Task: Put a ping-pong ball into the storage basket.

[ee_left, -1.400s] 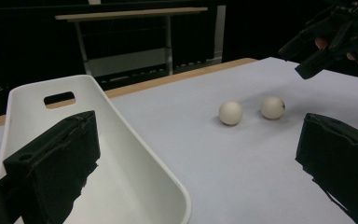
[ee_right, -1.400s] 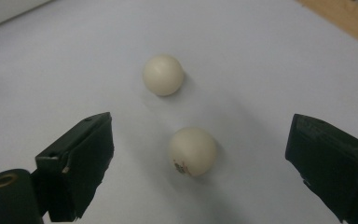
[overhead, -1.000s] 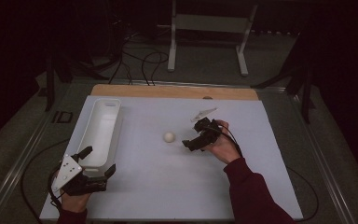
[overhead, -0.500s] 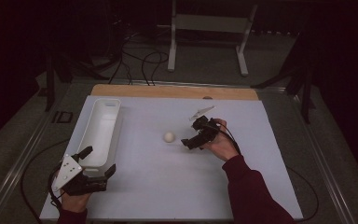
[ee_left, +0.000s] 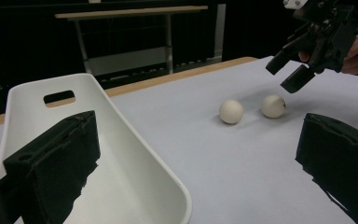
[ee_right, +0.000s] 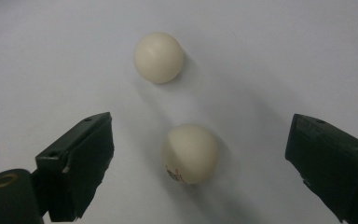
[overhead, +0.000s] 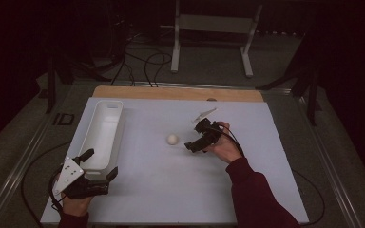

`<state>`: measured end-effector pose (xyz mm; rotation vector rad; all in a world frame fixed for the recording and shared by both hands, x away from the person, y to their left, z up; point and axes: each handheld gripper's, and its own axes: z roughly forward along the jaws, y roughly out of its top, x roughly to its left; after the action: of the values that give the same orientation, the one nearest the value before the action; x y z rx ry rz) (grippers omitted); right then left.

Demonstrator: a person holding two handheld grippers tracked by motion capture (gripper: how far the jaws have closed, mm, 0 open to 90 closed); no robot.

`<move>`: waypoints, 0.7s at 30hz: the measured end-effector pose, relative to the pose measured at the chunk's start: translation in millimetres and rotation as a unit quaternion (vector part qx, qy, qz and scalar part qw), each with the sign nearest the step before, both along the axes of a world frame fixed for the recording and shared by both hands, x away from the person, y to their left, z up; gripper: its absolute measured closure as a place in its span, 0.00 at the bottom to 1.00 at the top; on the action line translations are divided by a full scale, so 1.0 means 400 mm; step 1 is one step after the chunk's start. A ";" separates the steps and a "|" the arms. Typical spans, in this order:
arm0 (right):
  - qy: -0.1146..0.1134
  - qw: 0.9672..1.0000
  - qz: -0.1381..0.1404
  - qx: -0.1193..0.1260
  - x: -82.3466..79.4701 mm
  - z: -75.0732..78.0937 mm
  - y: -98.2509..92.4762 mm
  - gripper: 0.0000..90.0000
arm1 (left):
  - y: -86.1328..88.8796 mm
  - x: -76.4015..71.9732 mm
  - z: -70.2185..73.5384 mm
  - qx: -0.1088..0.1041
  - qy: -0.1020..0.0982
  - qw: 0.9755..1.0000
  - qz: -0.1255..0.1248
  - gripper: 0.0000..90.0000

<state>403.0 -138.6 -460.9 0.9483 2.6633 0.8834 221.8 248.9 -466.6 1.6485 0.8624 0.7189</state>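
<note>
1. Likely light, hard and prone to rolling, the marked ball point(ee_right: 189, 154) is best pinched across its middle.
2. It is cream, round, with a small printed mark low down.
3. It lies on the white table point(overhead: 161, 190) beside a plain ball point(ee_right: 159, 57).
4. Right gripper point(ee_right: 200, 163) gapes wide around it, holding nothing.
5. Left gripper point(overhead: 97, 164) stands wide, empty, astride the white tray point(overhead: 105, 128)'s near end.

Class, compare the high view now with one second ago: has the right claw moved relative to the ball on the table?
Yes. The right claw has edged toward the person and slightly nearer the ball, which stayed put.
</note>
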 end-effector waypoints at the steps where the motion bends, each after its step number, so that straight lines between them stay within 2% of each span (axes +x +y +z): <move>1: 0.001 1.000 0.000 -0.001 0.000 -0.001 0.000 0.08 | 0.000 0.000 0.000 0.000 0.000 1.000 0.000 0.00; 21: 0.012 1.000 0.004 -0.013 0.008 -0.018 0.003 0.09 | -0.001 0.000 0.000 -0.001 0.000 1.000 0.000 0.00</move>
<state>406.3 -137.3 -468.0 0.9476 2.6938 0.8415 221.7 248.6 -466.6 1.6474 0.8612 0.7183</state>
